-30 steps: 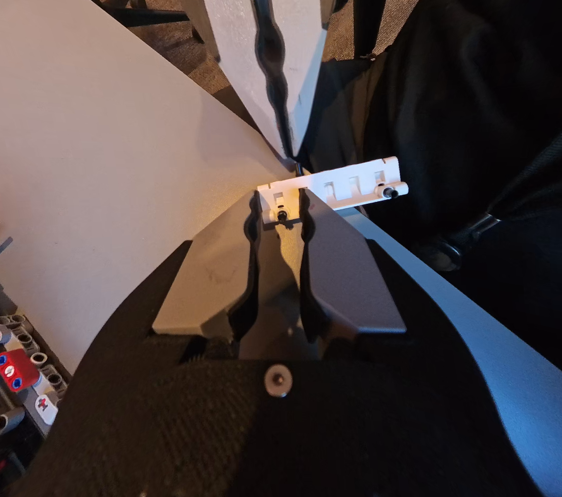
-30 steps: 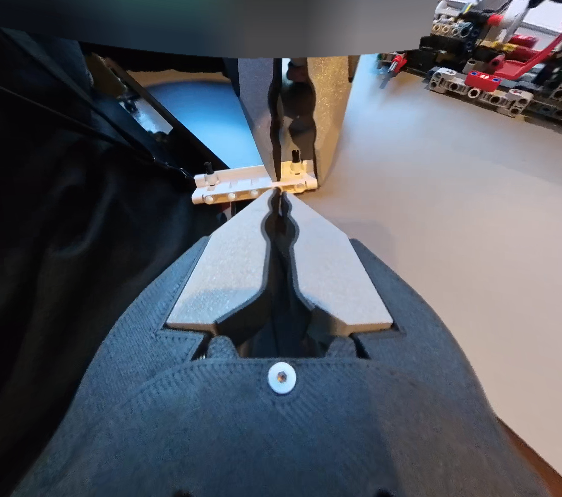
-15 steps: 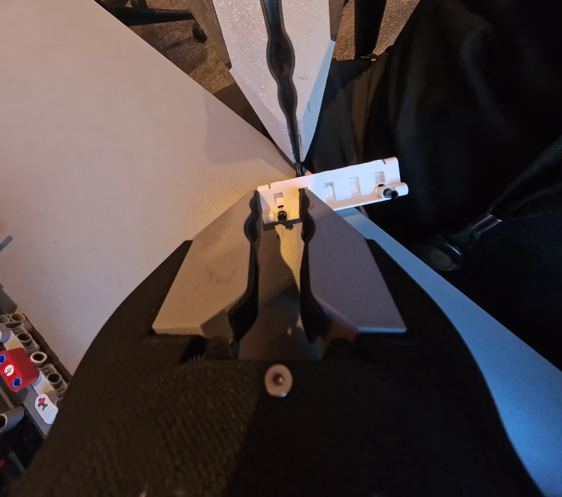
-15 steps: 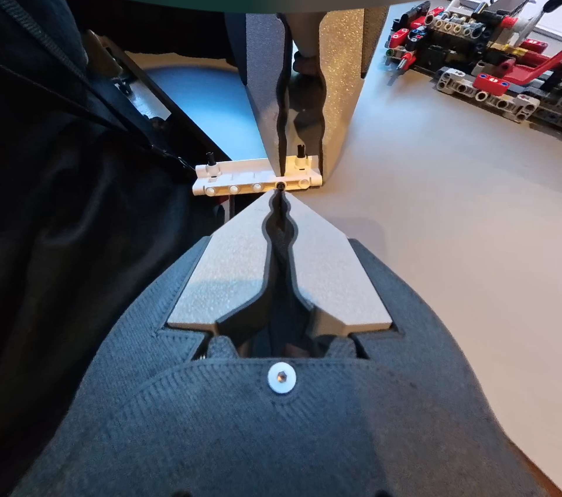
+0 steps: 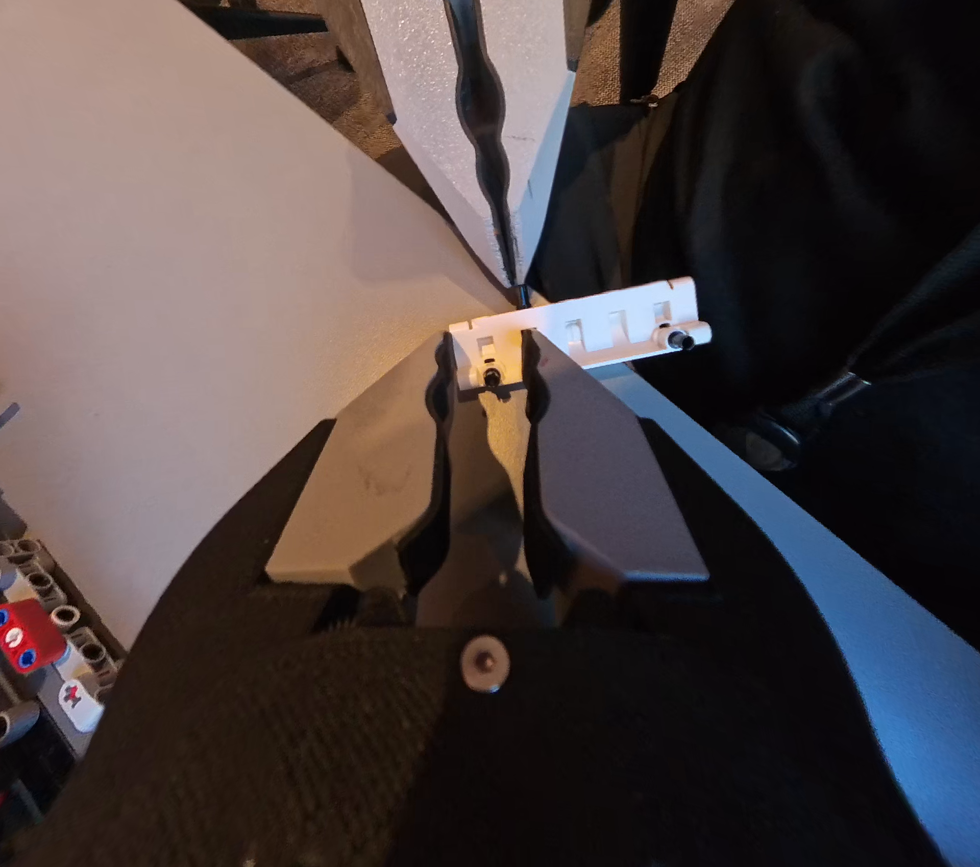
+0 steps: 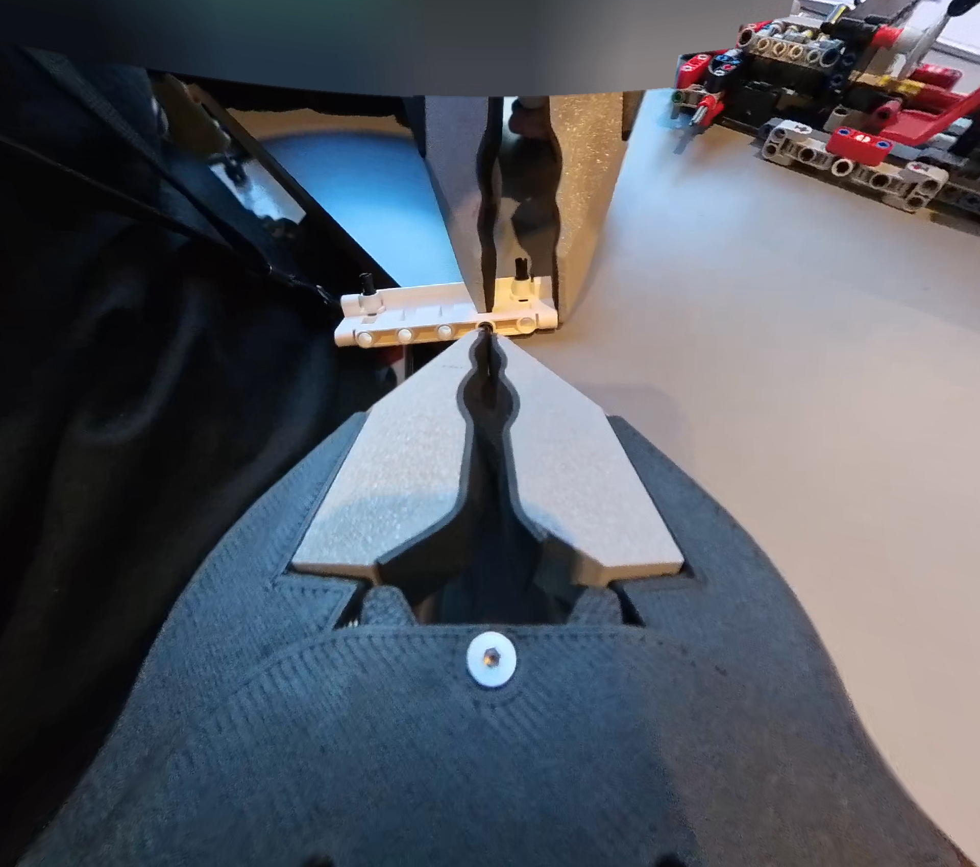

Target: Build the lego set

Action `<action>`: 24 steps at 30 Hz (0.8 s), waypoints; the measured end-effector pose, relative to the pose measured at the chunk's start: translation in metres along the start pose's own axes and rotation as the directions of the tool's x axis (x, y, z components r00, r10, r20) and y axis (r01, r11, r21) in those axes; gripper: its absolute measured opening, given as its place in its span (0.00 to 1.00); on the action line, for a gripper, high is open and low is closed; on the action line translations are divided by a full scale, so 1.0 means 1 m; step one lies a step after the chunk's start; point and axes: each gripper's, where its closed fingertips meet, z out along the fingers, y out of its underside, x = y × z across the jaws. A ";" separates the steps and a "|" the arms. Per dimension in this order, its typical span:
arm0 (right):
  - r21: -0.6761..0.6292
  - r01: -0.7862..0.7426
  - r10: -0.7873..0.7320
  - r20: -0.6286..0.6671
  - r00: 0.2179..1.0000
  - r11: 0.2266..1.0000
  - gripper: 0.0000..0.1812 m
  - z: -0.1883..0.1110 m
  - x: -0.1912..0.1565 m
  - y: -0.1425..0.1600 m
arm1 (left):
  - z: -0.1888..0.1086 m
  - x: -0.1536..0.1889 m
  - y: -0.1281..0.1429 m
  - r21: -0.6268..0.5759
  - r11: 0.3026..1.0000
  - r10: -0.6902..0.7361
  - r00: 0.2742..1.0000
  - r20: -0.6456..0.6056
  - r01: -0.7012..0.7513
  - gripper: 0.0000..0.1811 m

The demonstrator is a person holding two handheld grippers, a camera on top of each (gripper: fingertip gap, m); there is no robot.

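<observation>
The left gripper [image 5: 489,353] was clamped on one end of a white panel [image 5: 610,327], its fingers pressed against the panel's sides, with a black pin [image 5: 492,376] standing up between them. The panel was held in the air at the tabletop [image 5: 159,231] edge, its free end reaching out over the person's dark clothing [image 5: 822,152] and carrying a second black pin [image 5: 681,341].

The right gripper [image 6: 485,337] came in from the opposite side, its tips closed on a small black peg [image 5: 521,295] whose far end met a hole in the panel's long edge. The other holes along that edge [image 6: 403,335] showed white.

Farther back on the tabletop sat the partly built model [image 6: 848,99] of grey, black and red beams, well apart from both grippers.
</observation>
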 end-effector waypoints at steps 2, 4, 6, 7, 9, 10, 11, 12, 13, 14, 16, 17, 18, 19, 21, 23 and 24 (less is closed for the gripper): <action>0.036 -0.040 0.040 -0.018 0.999 0.999 0.00 -0.003 0.007 -0.005 | -0.001 -0.009 0.002 -0.005 0.999 -0.049 0.998 0.045 0.049 0.13; 0.068 -0.050 0.052 -0.038 0.998 0.996 0.00 -0.008 0.014 -0.010 | -0.005 -0.016 0.006 -0.006 0.996 -0.086 0.993 0.082 0.087 0.13; 0.074 -0.055 0.059 -0.053 0.997 0.996 0.00 -0.010 0.017 -0.009 | -0.011 -0.021 0.013 -0.007 0.990 -0.142 0.984 0.104 0.143 0.13; 0.075 -0.058 0.062 -0.058 0.996 0.996 0.00 -0.011 0.018 -0.009 | -0.015 -0.025 0.016 -0.006 0.985 -0.168 0.978 0.124 0.170 0.13; 0.082 -0.055 0.060 -0.062 0.996 0.995 0.00 -0.011 0.019 -0.010 | -0.021 -0.032 0.022 -0.001 0.976 -0.214 0.962 0.167 0.217 0.13; 0.082 -0.056 0.061 -0.063 0.996 0.995 0.00 -0.010 0.019 -0.011 | -0.023 -0.034 0.024 0.001 0.972 -0.233 0.955 0.183 0.237 0.13; 0.082 -0.057 0.062 -0.064 0.996 0.995 0.00 -0.010 0.019 -0.011 | -0.024 -0.035 0.025 0.003 0.968 -0.247 0.951 0.188 0.251 0.13; 0.084 -0.057 0.062 -0.062 0.996 0.995 0.00 -0.009 0.019 -0.011 | -0.025 -0.035 0.026 0.001 0.966 -0.255 0.948 0.192 0.259 0.13; 0.084 -0.056 0.061 -0.058 0.996 0.995 0.00 -0.009 0.018 -0.011 | -0.026 -0.035 0.027 -0.002 0.964 -0.260 0.945 0.199 0.265 0.13; 0.083 -0.055 0.060 -0.055 0.997 0.995 0.00 -0.008 0.017 -0.011 | -0.027 -0.035 0.028 -0.006 0.963 -0.262 0.944 0.202 0.269 0.13; 0.089 -0.046 0.052 -0.061 0.997 0.995 0.00 -0.009 0.017 -0.013 | -0.029 -0.034 0.029 -0.014 0.962 -0.263 0.941 0.214 0.272 0.13; 0.093 -0.043 0.049 -0.062 0.997 0.995 0.00 -0.009 0.017 -0.014 | -0.029 -0.035 0.030 -0.015 0.961 -0.267 0.938 0.219 0.277 0.13; 0.097 -0.042 0.048 -0.061 0.997 0.994 0.00 -0.009 0.017 -0.015 | -0.030 -0.034 0.030 -0.014 0.959 -0.273 0.937 0.218 0.283 0.13; 0.100 -0.043 0.049 -0.060 0.997 0.994 0.00 -0.009 0.017 -0.016 | -0.030 -0.034 0.030 -0.012 0.957 -0.280 0.935 0.216 0.290 0.13; 0.105 -0.041 0.047 -0.055 0.997 0.994 0.00 -0.008 0.017 -0.018 | -0.031 -0.034 0.032 -0.012 0.952 -0.295 0.930 0.219 0.305 0.13; 0.103 -0.029 0.034 -0.052 0.998 0.994 0.00 -0.006 0.017 -0.021 | -0.033 -0.034 0.031 -0.008 0.951 -0.301 0.927 0.222 0.311 0.13; 0.098 -0.017 0.022 -0.054 0.998 0.995 0.00 -0.005 0.017 -0.023 | -0.033 -0.034 0.031 -0.005 0.950 -0.304 0.926 0.223 0.313 0.13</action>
